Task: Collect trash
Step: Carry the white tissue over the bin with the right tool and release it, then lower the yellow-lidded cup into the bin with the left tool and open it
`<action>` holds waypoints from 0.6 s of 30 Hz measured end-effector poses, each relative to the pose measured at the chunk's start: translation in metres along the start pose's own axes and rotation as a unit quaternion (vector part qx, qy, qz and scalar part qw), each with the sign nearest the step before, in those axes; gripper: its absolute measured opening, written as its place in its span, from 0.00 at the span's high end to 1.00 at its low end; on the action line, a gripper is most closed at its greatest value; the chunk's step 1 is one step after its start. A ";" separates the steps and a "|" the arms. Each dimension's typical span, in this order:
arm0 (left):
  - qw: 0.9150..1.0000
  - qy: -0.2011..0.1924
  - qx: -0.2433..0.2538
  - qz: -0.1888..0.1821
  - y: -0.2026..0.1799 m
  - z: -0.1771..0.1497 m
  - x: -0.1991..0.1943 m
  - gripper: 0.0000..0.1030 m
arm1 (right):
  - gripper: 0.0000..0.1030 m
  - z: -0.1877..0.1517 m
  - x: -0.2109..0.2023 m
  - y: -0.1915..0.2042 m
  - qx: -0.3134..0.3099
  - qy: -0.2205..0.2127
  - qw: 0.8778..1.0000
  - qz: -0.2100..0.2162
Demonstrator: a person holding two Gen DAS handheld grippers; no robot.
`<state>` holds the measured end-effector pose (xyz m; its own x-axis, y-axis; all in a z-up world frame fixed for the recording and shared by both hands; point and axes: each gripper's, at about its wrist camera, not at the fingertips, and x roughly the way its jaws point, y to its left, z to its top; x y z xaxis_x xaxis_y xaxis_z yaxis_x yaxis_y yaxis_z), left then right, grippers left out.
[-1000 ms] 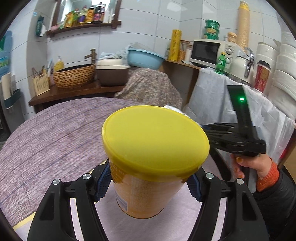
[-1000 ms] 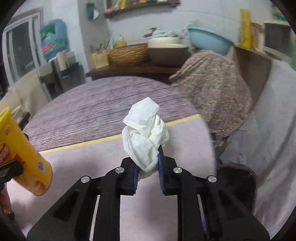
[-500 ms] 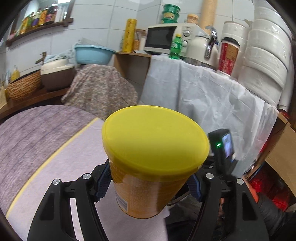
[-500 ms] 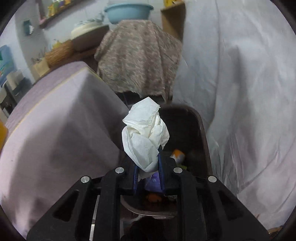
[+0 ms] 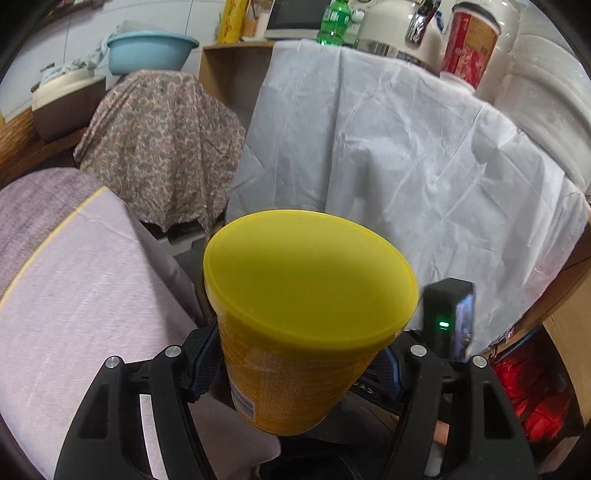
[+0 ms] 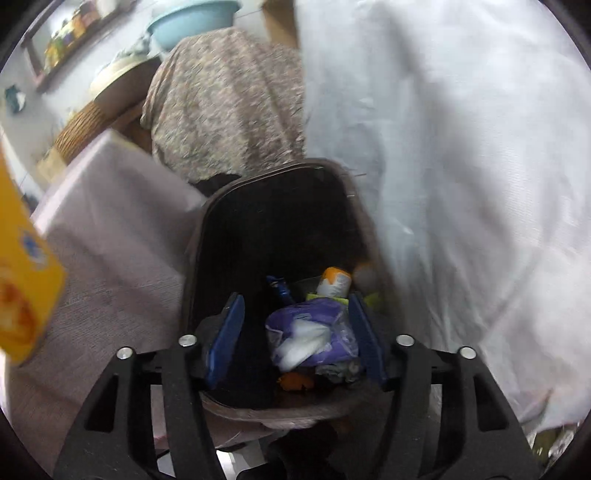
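The left tongs [image 5: 299,369] clench a tapered yellow tub [image 5: 295,332] with a smooth lid. The right tongs [image 6: 295,332] are opening, nothing between their blue pads [image 6: 225,332]; the crumpled white tissue they gripped earlier is gone. Directly beneath them gapes a dark bin [image 6: 258,221] holding crinkled wrappers [image 6: 314,332].

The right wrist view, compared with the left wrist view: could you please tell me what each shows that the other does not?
Only the right wrist view shows the inside of the dark trash bin, with a purple wrapper and other litter, below the right gripper, whose jaws are opening with nothing between them. Only the left wrist view shows the yellow lid of the container, the left gripper clamping it, and a green bottle. Both show the yellow container, the white sheet, the patterned cloth and the blue basin.
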<state>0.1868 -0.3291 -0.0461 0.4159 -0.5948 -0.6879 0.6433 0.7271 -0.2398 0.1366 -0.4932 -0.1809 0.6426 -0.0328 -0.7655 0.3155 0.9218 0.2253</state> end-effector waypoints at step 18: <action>0.994 0.101 0.028 0.041 -0.028 -0.010 0.100 0.25 | 0.34 -0.004 -0.069 -0.073 0.081 -0.075 0.992 -0.062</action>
<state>0.2038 -0.4057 -0.1151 0.3341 -0.4494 -0.8285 0.6497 0.7466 -0.1430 0.0663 -0.5570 -0.1472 0.6844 -0.2102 -0.6981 0.4983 0.8338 0.2375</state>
